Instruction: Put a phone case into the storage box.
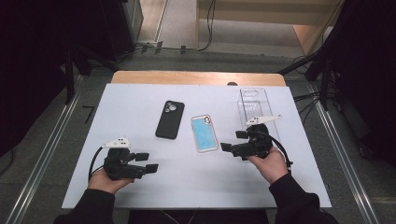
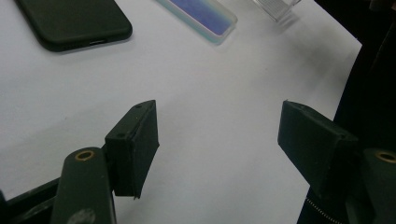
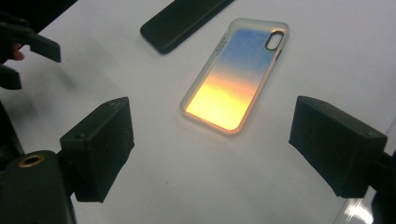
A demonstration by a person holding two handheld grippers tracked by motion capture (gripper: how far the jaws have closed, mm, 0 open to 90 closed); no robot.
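A black phone case (image 1: 170, 119) lies flat near the middle of the white table (image 1: 140, 98), and its end shows in the left gripper view (image 2: 70, 23). To its right lies an iridescent phone case (image 1: 204, 133), blue in the high view and blue-to-orange in the right gripper view (image 3: 236, 77). My left gripper (image 1: 147, 162) is held low at the front left, open and holding nothing. My right gripper (image 1: 233, 141) hovers just right of the iridescent case, open, its jaws wide apart.
A clear plastic tray (image 1: 253, 106) stands at the back right of the table, behind my right gripper. Wooden table edge (image 1: 196, 77) shows at the far side. Metal rails run along the floor on both sides.
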